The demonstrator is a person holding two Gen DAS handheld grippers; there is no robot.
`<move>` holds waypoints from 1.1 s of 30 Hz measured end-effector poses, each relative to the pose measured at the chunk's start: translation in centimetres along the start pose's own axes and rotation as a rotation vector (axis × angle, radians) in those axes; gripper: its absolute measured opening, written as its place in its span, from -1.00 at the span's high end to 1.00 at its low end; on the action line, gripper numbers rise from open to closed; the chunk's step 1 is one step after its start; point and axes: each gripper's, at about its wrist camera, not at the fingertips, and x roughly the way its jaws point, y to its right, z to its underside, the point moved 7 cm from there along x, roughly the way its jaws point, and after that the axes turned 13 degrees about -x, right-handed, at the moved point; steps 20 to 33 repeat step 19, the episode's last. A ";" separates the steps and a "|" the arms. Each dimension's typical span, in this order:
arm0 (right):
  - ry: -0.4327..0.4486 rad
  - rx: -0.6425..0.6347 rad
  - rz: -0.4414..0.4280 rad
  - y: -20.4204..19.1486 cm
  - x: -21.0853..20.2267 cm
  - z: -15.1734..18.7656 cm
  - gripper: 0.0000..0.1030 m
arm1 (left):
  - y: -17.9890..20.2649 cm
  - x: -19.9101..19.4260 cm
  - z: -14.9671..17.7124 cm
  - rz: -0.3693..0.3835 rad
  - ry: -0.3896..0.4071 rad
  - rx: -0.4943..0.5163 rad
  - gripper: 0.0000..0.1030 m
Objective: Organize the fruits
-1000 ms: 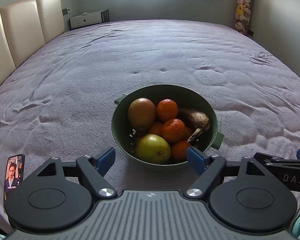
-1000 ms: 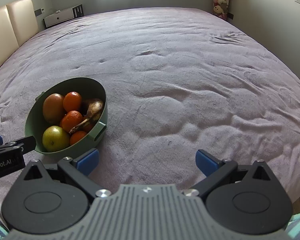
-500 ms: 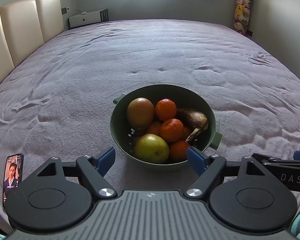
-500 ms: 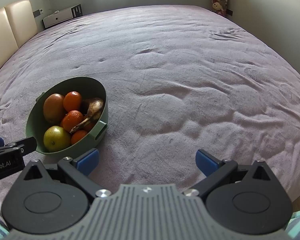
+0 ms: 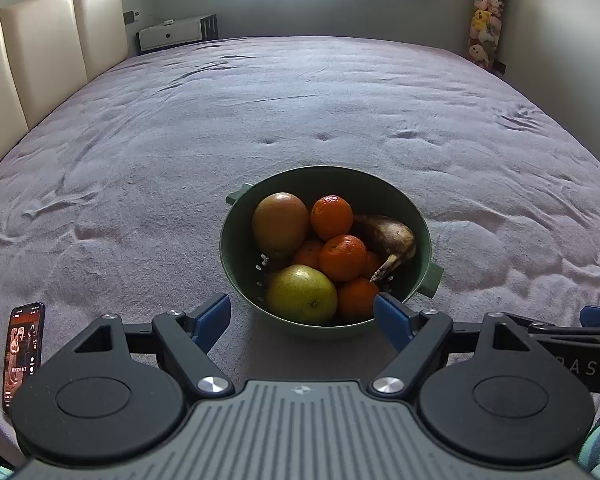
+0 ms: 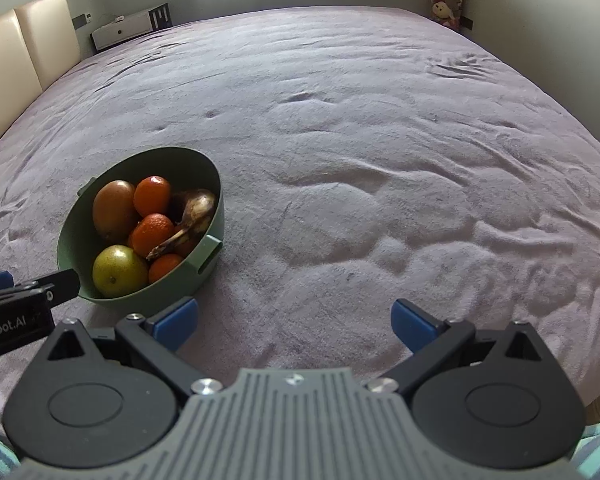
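Only the left view catches the phone (image 5: 24, 354) on the bed (image 5: 300, 112); both grippers' fingers (image 5: 210, 318) (image 6: 176, 320) stand apart near the green colander (image 5: 236, 248).

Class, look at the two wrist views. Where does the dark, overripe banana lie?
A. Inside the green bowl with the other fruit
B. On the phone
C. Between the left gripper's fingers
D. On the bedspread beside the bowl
A: the banana rests inside the green bowl against the oranges, and both grippers are open and hold nothing.
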 end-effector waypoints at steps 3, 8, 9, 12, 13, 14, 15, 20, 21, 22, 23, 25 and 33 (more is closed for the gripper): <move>-0.006 0.000 -0.004 0.1 0.1 0.1 -0.93 | 0.0 -0.1 0.0 -0.001 0.004 0.002 -0.85; -0.016 -0.003 -0.011 0.0 0.3 0.3 -0.93 | 0.0 -0.1 0.0 0.000 0.004 0.002 -0.85; -0.017 -0.005 -0.012 0.0 0.3 0.3 -0.93 | 0.1 -0.1 0.0 0.000 0.004 0.003 -0.85; -0.018 -0.007 -0.014 0.0 0.3 0.3 -0.93 | 0.1 -0.1 0.0 0.000 0.005 0.004 -0.85; -0.018 -0.008 -0.015 0.0 0.4 0.3 -0.93 | 0.1 -0.1 0.0 0.000 0.006 0.003 -0.85; -0.019 -0.008 -0.016 -0.1 0.4 0.3 -0.93 | 0.1 -0.2 -0.1 -0.001 0.008 0.004 -0.85; -0.019 -0.009 -0.017 -0.1 0.4 0.3 -0.93 | 0.1 -0.3 -0.1 0.000 0.011 0.005 -0.85; -0.024 -0.011 -0.025 -0.2 0.5 0.3 -0.93 | 0.2 -0.6 -0.2 -0.008 0.034 0.016 -0.85; -0.024 -0.011 -0.025 -0.2 0.5 0.3 -0.93 | 0.2 -0.6 -0.2 -0.008 0.034 0.016 -0.85; -0.024 -0.011 -0.025 -0.2 0.5 0.3 -0.93 | 0.2 -0.6 -0.2 -0.008 0.034 0.016 -0.85; -0.024 -0.011 -0.025 -0.2 0.5 0.3 -0.93 | 0.2 -0.6 -0.2 -0.008 0.034 0.016 -0.85; -0.024 -0.011 -0.025 -0.2 0.5 0.3 -0.93 | 0.2 -0.6 -0.2 -0.008 0.034 0.016 -0.85; -0.024 -0.011 -0.025 -0.2 0.5 0.3 -0.93 | 0.2 -0.6 -0.2 -0.008 0.034 0.016 -0.85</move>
